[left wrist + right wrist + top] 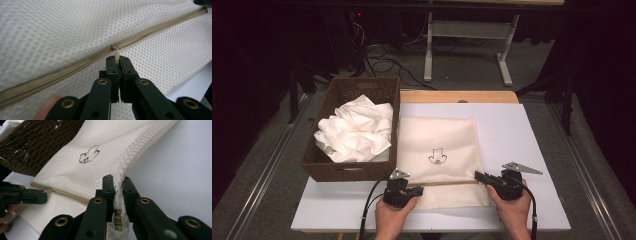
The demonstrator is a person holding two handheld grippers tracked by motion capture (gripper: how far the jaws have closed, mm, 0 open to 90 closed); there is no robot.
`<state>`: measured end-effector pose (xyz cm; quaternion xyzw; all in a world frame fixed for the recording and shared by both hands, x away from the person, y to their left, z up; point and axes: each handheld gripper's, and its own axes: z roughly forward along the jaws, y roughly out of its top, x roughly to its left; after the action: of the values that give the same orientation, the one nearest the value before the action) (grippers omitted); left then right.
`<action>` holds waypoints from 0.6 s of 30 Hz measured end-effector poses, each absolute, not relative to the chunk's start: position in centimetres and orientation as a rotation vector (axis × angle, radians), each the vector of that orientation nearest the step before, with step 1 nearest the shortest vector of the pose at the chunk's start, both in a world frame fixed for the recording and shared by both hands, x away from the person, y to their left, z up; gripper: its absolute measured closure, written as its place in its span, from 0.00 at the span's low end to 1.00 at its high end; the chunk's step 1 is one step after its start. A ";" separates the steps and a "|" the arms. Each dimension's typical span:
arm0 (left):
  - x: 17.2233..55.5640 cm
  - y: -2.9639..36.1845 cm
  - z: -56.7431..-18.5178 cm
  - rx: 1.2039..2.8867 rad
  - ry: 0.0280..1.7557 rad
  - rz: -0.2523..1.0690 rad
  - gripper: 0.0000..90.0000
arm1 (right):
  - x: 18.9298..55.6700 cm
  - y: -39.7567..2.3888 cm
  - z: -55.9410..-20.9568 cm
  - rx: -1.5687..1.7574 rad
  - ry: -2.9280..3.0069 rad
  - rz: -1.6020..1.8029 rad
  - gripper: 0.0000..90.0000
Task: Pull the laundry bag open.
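Observation:
A white mesh bag [439,135] lies flat on the white table [522,150], with a small dark emblem [437,156] on it and a tan zipper [447,183] across its near end. My left gripper [418,189] is at the zipper's left end. In the left gripper view it [118,60] is shut on the small zipper pull [116,55], which hangs from the slider on the zipper [62,73]. My right gripper [478,175] is at the bag's right edge. Seen close, it [119,182] is shut on a bunched fold of the bag's seam [100,145] by the zipper's end.
A brown woven basket [342,90] stands left of the bag, touching its edge, and holds crumpled white cloth [357,131]. Bare table lies right of the bag. Beyond the table are a dark floor, cables and a table frame [467,30].

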<state>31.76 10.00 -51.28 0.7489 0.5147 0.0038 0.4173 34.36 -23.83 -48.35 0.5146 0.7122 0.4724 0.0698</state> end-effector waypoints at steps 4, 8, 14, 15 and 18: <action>31.6 10.9 -51.3 1.869 1.306 0.024 0.97 | 34.4 -23.8 -48.4 1.553 2.144 1.419 0.94; 31.5 11.7 -51.4 1.861 1.321 0.030 0.97 | 34.5 -23.8 -48.5 1.549 2.144 1.417 0.94; 31.3 12.7 -51.2 1.857 1.337 0.054 0.98 | 34.5 -23.9 -48.6 1.557 2.142 1.413 0.94; 31.3 12.9 -51.2 1.861 1.341 0.063 0.97 | 34.5 -23.9 -48.6 1.558 2.142 1.413 0.94; 31.2 13.6 -51.1 1.857 1.350 0.068 0.98 | 34.6 -24.0 -48.7 1.564 2.139 1.408 0.94</action>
<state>31.23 13.60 -51.13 0.7375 0.5361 0.0271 0.4098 34.60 -23.99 -48.69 0.5199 0.7110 0.4682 0.0703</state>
